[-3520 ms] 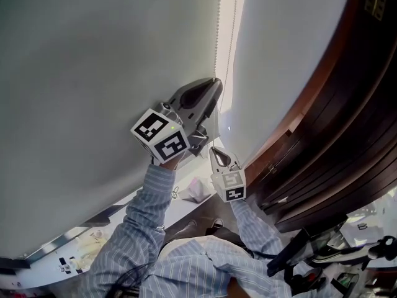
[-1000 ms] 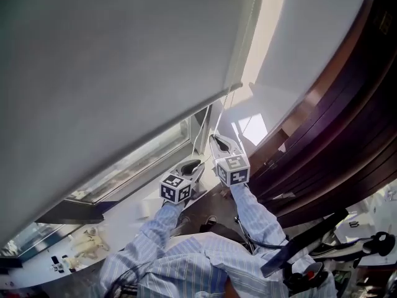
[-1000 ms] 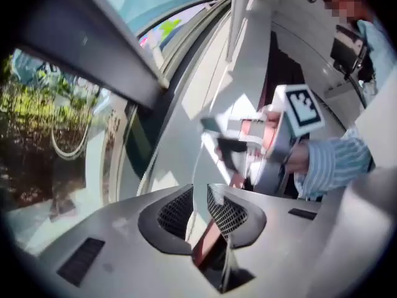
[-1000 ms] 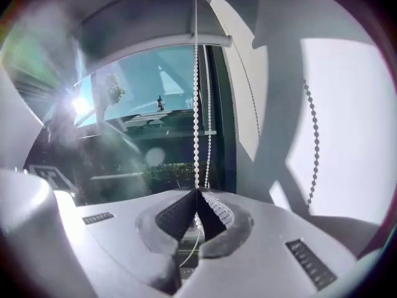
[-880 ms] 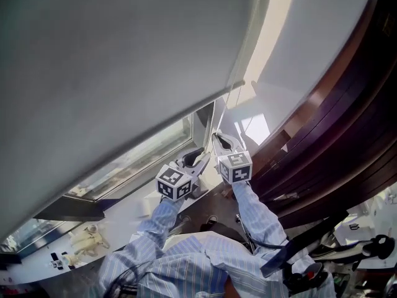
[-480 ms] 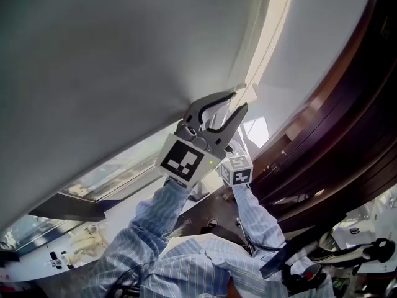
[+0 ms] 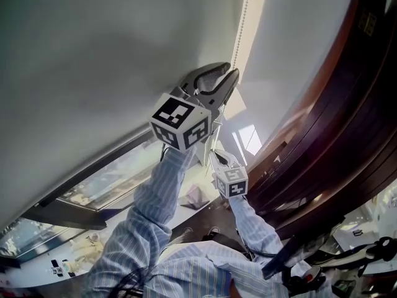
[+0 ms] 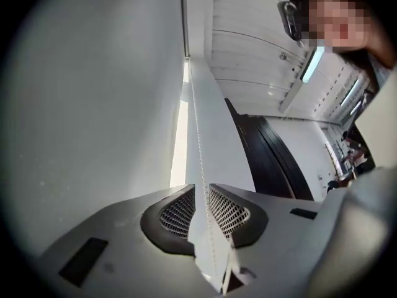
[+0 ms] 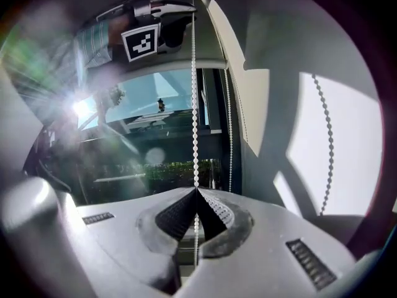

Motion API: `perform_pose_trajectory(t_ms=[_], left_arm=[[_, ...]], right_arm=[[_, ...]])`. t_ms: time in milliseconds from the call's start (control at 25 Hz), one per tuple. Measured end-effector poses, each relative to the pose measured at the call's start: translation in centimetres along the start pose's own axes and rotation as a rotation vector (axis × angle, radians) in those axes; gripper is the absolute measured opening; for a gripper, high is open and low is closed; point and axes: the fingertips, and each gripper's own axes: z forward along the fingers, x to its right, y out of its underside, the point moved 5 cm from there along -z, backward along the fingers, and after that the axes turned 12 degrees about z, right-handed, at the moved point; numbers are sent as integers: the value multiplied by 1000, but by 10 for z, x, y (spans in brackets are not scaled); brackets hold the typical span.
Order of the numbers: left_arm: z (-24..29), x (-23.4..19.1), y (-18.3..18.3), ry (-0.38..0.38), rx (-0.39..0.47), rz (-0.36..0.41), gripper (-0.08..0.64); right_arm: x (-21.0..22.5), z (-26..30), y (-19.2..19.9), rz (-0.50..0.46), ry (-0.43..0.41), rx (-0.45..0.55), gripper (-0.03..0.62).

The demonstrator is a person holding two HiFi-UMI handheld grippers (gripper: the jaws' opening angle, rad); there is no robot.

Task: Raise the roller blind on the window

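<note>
At the window's right edge: chain [image 8: 197, 135], beaded, long axis vertical, running beside the blind [image 7: 93, 54]. The blind's bottom edge hangs partway up the glass [image 7: 111, 179].

Upper hand, the left gripper [image 8: 201, 188]: high on the chain. Its jaws have just been opening and stand apart, the chain passing between the pads with neither pressing on it.

Lower hand, the right gripper [image 9: 197, 190]: jaws pinched together on the same chain.

Likely next: the upper jaws close here and pull straight down.

Containers: none in view.

Dark wooden panelling [image 7: 329, 141] at right
</note>
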Motion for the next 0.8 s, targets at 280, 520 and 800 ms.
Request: perform_pose_trajectory(t_ms=[280,520,800], left_arm=[[3,-5,7,41,101,-137,14],[8,-2,17,61,292,-323,12],[12,-6,12,57,37,-115,11]], right_arm=[[0,-2,3,-1,3,7,8],[-2,-2,8,13,0,7,6],[9,-1,19,26,21,3,6]])
